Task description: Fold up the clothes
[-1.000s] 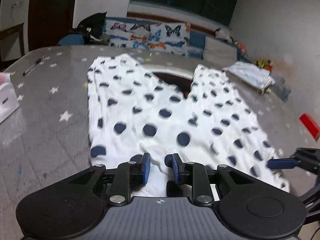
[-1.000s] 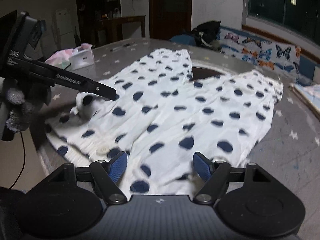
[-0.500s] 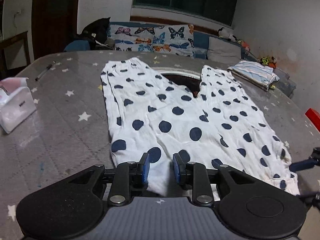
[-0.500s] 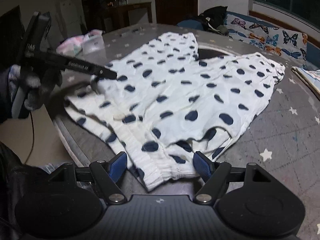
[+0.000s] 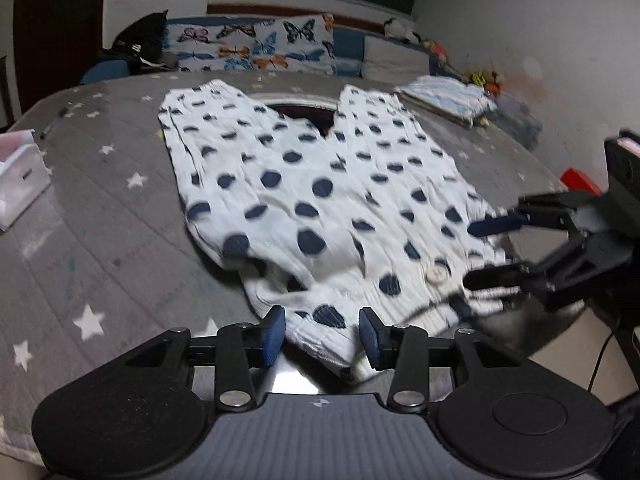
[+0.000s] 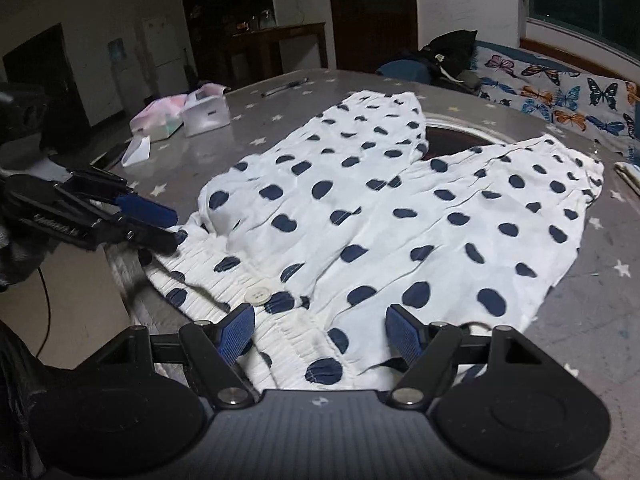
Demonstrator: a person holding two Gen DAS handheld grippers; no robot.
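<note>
White trousers with dark blue dots (image 5: 304, 184) lie spread on the grey star-patterned table (image 5: 100, 220), legs pointing away, waistband at the near edge. They also show in the right wrist view (image 6: 400, 220), with a white button (image 6: 258, 294) on the elastic waistband. My left gripper (image 5: 322, 334) is open, its fingers on either side of the waistband's corner. It shows from the side in the right wrist view (image 6: 170, 228). My right gripper (image 6: 320, 334) is open over the waistband's other end and shows in the left wrist view (image 5: 476, 252).
A white tissue box (image 5: 20, 178) and a pen (image 5: 54, 122) lie on the table's left side. Folded light-blue clothes (image 5: 448, 98) lie at the far right. A butterfly-print sofa (image 5: 256, 48) stands behind the table. A red object (image 5: 580, 180) lies near the right edge.
My left gripper has opened and let go of the waistband, which now lies bunched at the table's near edge. My right gripper has moved closer over the waistband, still open.
</note>
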